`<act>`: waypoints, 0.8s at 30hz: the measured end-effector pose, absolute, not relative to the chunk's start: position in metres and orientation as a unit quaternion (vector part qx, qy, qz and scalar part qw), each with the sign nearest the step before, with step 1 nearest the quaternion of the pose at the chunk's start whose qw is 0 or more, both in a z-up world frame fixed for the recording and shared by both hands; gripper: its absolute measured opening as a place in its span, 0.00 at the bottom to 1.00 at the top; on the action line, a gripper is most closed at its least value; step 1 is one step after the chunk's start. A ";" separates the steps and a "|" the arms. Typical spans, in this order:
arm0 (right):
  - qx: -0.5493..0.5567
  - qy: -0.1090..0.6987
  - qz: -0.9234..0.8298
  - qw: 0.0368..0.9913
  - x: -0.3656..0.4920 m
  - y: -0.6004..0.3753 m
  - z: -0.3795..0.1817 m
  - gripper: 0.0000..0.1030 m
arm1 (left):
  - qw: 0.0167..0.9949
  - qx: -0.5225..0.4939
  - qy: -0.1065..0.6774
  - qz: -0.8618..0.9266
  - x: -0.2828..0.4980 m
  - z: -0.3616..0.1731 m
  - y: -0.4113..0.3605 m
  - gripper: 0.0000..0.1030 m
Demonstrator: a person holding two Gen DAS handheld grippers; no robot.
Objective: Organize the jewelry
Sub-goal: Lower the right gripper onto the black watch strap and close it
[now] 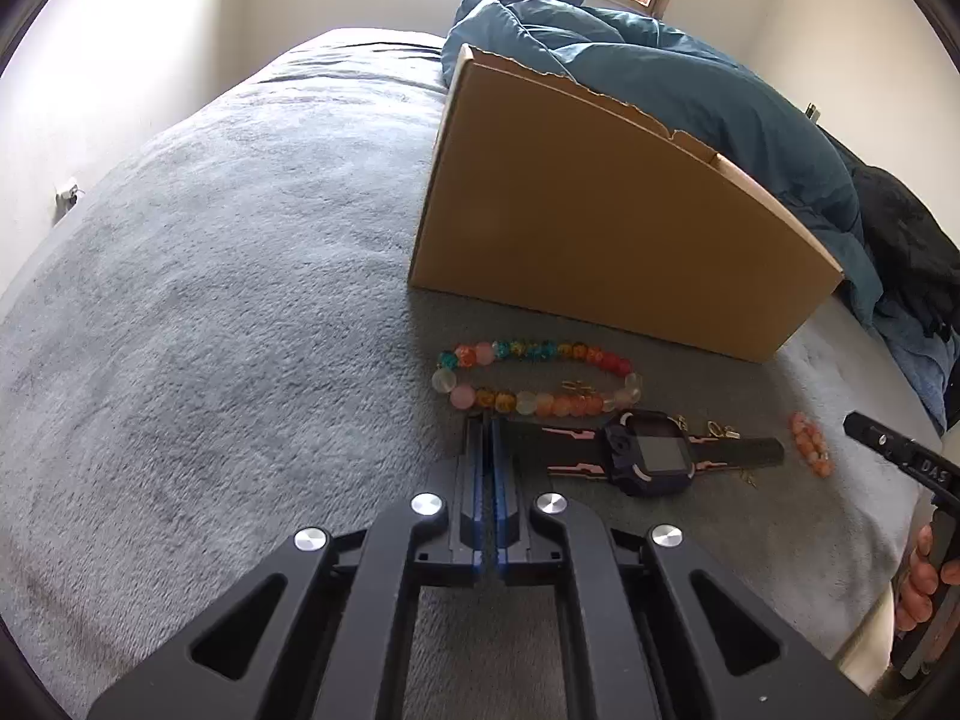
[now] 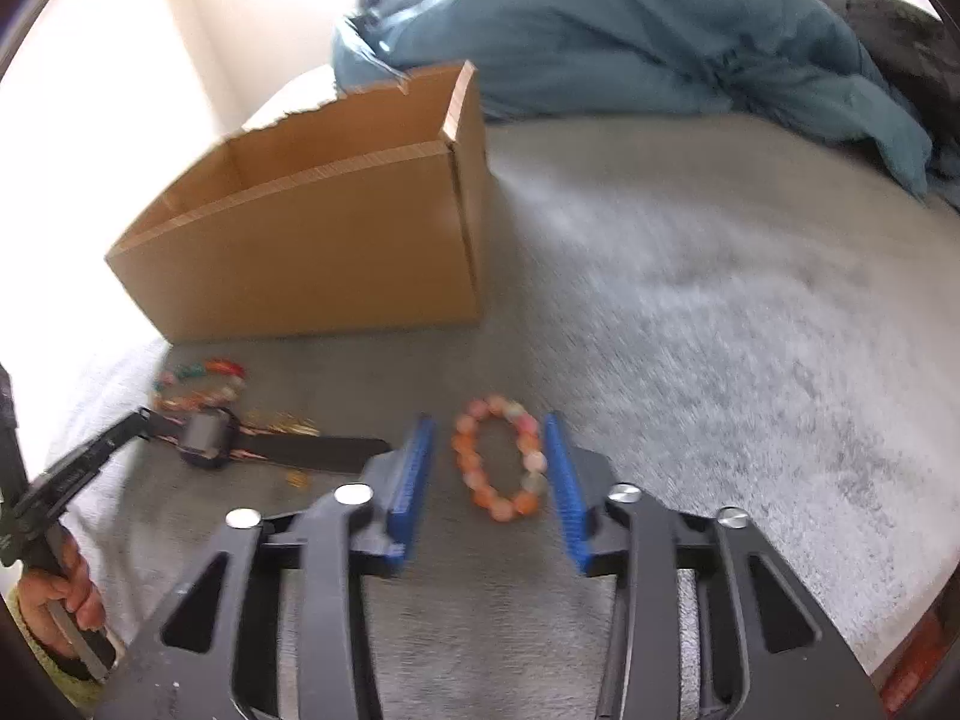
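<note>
On the grey blanket lie a multicoloured bead necklace (image 1: pixel 534 378), a dark watch (image 1: pixel 648 450) with pink-striped strap, small gold pieces (image 1: pixel 720 429) and a small orange bead bracelet (image 1: pixel 811 443). My left gripper (image 1: pixel 487 420) is shut and empty, its tips at the watch strap's left end. My right gripper (image 2: pixel 489 420) is open, its blue pads either side of the orange bracelet (image 2: pixel 501 459), apart from it. The watch (image 2: pixel 207 435) and necklace (image 2: pixel 201 384) show at the left of the right wrist view. An open cardboard box (image 1: pixel 600 210) stands behind the jewelry; it also shows in the right wrist view (image 2: pixel 312 252).
A crumpled teal duvet (image 1: pixel 660 78) lies behind the box, with dark clothing (image 1: pixel 906 240) at the right. The bed edge runs near the front right. White walls and a window lie beyond the bed.
</note>
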State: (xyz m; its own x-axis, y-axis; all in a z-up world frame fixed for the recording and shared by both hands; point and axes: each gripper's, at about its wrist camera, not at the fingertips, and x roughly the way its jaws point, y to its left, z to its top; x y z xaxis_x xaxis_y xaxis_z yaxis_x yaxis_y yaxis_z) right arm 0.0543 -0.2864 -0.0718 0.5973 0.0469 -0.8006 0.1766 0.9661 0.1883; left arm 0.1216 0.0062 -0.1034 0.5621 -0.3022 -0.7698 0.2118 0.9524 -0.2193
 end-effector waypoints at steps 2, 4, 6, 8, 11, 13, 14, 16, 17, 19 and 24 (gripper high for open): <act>0.128 0.439 -0.015 0.889 0.054 -0.282 -0.066 0.47 | 0.881 -0.055 0.446 -0.145 0.118 -0.102 0.008 0.02; 0.149 0.444 0.025 0.883 0.059 -0.273 -0.067 0.50 | 0.878 -0.067 0.450 -0.149 0.114 -0.101 0.012 0.02; 0.178 0.457 0.050 0.870 0.065 -0.265 -0.073 0.50 | 0.873 -0.081 0.454 -0.156 0.113 -0.101 0.016 0.02; 0.201 0.473 0.061 0.855 0.072 -0.262 -0.085 0.50 | 0.870 -0.092 0.458 -0.160 0.112 -0.101 0.019 0.03; 0.206 0.497 0.053 0.841 0.083 -0.259 -0.100 0.50 | 0.868 -0.090 0.462 -0.161 0.112 -0.101 0.021 0.11; 0.203 0.507 0.049 0.836 0.086 -0.257 -0.107 0.50 | 0.866 -0.086 0.465 -0.163 0.111 -0.103 0.023 0.21; 0.197 0.511 0.043 0.835 0.088 -0.256 -0.109 0.49 | 0.866 -0.085 0.466 -0.163 0.113 -0.104 0.023 0.24; 0.193 0.513 0.040 0.836 0.090 -0.256 -0.113 0.49 | 0.866 -0.084 0.465 -0.162 0.114 -0.105 0.023 0.27; 0.191 0.515 0.038 0.835 0.093 -0.256 -0.115 0.48 | 0.866 -0.085 0.465 -0.163 0.115 -0.105 0.022 0.28; 0.190 0.520 0.036 0.832 0.096 -0.255 -0.119 0.46 | 0.865 -0.086 0.468 -0.162 0.119 -0.108 0.021 0.28; 0.199 0.525 0.039 0.826 0.098 -0.256 -0.122 0.34 | 0.862 -0.098 0.470 -0.160 0.125 -0.114 0.020 0.28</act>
State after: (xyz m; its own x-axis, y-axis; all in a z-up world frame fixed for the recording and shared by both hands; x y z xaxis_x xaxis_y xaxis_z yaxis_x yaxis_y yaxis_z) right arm 0.0979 -0.2560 -0.1221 0.4446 0.2745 -0.8526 0.1440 0.9176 0.3705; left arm 0.1252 0.0200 -0.1138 0.5064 -0.3673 -0.7802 0.1835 0.9299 -0.3187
